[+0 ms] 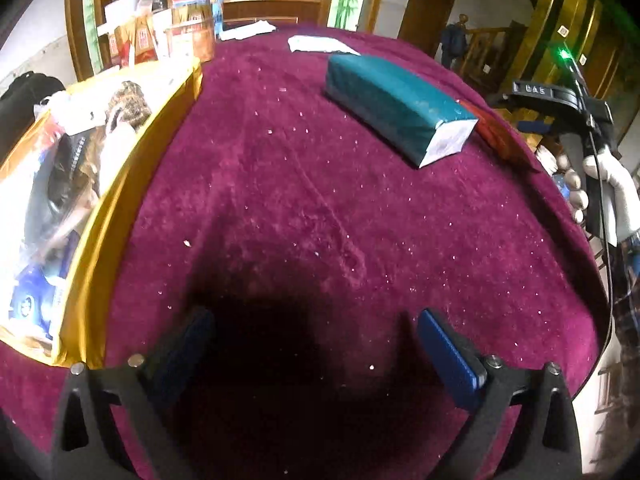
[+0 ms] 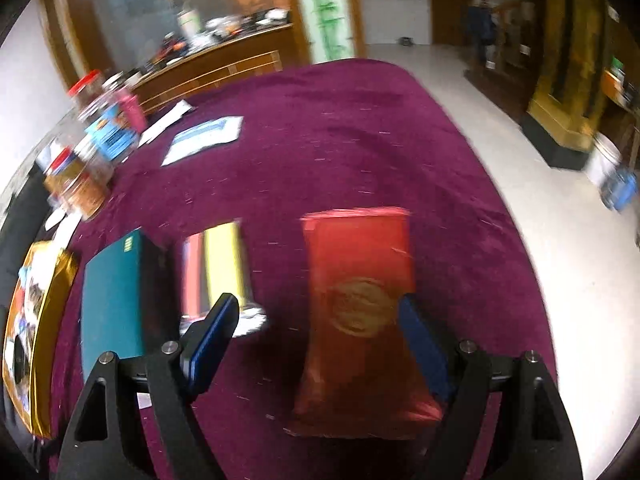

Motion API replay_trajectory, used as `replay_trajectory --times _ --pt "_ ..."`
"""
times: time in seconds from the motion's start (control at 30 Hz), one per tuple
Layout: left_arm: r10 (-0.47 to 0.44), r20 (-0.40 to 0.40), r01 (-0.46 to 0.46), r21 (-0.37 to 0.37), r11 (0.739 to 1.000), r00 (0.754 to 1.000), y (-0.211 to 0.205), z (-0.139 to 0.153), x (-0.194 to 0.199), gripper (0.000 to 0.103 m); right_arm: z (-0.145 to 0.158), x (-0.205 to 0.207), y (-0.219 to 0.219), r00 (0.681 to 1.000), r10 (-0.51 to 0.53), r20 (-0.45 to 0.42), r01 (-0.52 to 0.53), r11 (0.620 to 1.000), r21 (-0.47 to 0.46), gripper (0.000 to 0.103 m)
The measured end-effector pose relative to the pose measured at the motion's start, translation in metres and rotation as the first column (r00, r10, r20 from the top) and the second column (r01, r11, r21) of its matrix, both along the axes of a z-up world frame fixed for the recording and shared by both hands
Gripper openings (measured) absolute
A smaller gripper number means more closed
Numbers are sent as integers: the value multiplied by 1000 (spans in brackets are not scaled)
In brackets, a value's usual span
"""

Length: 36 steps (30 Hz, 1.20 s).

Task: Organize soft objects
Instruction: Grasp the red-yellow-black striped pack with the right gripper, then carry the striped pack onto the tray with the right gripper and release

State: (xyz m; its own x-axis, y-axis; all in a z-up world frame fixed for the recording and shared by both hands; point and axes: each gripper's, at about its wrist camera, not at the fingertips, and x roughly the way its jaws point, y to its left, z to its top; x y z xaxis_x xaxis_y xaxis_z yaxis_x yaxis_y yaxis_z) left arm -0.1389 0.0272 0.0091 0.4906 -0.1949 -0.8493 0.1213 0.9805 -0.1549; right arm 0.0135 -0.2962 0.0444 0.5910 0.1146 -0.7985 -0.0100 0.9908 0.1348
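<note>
1. Left gripper (image 1: 312,344): jaws wide apart, nothing btwn them, low over the dark-magenta velvet tablecloth (image 1: 280,184).
2. Right gripper (image 2: 320,320): jaws spread; flat red soft pouch w/ gold round emblem (image 2: 360,300) lies btwn them on the cloth, contact unclear (blur).
3. Teal rectangular soft pack (image 1: 396,104) lies mid-table, well apart from the gold-walled box (image 1: 100,216) of mixed items at left.

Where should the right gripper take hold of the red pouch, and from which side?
Grip the red pouch across its narrow width, coming from its near short end. It lies flat, long axis along the open right gripper, one finger already beside it.
</note>
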Motion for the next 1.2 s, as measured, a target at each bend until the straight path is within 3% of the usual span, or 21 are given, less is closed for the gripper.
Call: replay_trajectory --times 0.1,0.23,0.37,0.47,0.5,0.53,0.67,0.87,1.03,1.13,1.2 --pt "0 36 -1 30 1000 999 -6 0 -1 102 -7 17 27 998 65 -28 -66 997 -38 81" --pt "-25 73 16 126 992 997 -20 -4 -5 102 -27 47 62 988 121 -96 -131 985 -109 81" --pt "-22 83 12 117 993 996 -20 -4 -8 102 -41 69 71 977 152 -151 -158 987 -24 81" --pt "-23 87 13 118 993 996 -18 -3 -10 102 -42 71 70 977 158 -144 -161 987 -12 80" --pt "-24 88 13 118 993 996 -18 -4 -10 102 -41 68 70 977 164 -137 -168 986 -16 68" --pt "-25 90 14 119 993 996 -18 -4 -10 102 -39 67 69 977 171 -129 -173 985 -8 41" --pt "-21 107 8 117 993 994 -19 -5 -12 102 -35 54 62 980 155 -121 -157 988 -2 40" --pt "-25 118 11 114 993 993 -18 -5 -14 102 -1 28 34 998 64 -13 -64 998 29 40" --pt "-25 119 12 111 994 993 -18 -5 -15 102 41 -14 60 983 174 51 -178 979 98 40" --pt "-17 103 14 33 999 995 -9 0 -15 102 55 -36 105 955 288 68 -294 949 110 40" --pt "-4 94 11 -72 997 996 3 8 -20 102 58 -47 141 930 363 65 -368 922 116 40"
